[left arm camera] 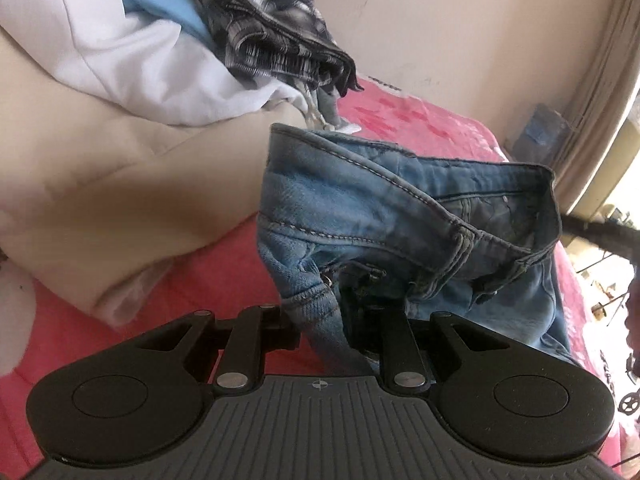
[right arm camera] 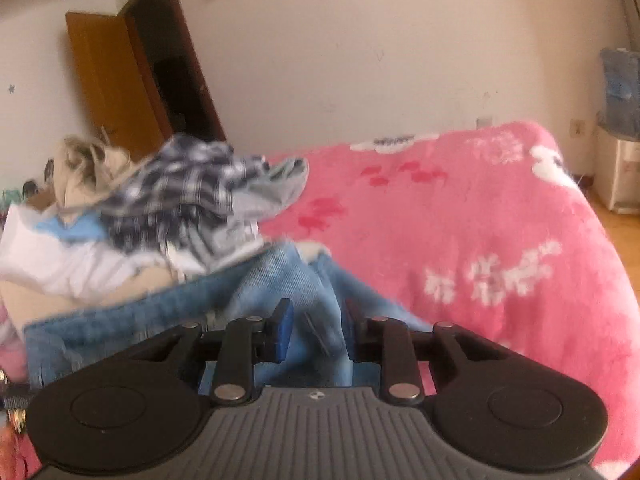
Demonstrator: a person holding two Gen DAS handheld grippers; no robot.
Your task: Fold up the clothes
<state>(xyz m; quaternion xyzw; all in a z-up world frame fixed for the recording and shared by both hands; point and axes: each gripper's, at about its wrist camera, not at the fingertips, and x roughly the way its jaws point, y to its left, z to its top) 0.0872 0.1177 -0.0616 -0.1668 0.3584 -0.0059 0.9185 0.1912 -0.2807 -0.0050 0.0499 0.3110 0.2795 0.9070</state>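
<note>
A pair of light blue jeans (left arm camera: 360,216) lies bunched on the pink blanket, waistband up and open. My left gripper (left arm camera: 332,320) is shut on the jeans' waistband edge, denim pinched between its fingers. In the right wrist view the jeans (right arm camera: 280,280) run from the left edge to my right gripper (right arm camera: 316,332), which is shut on a fold of the denim; its blue pad (right arm camera: 282,332) shows on the left finger.
A pile of other clothes sits behind: a white garment (left arm camera: 132,52), a light blue one, a plaid shirt (left arm camera: 280,40) (right arm camera: 180,184), and a beige cushion (left arm camera: 100,200). The pink flowered blanket (right arm camera: 480,220) covers the bed. A wall and a wooden door (right arm camera: 120,80) stand behind.
</note>
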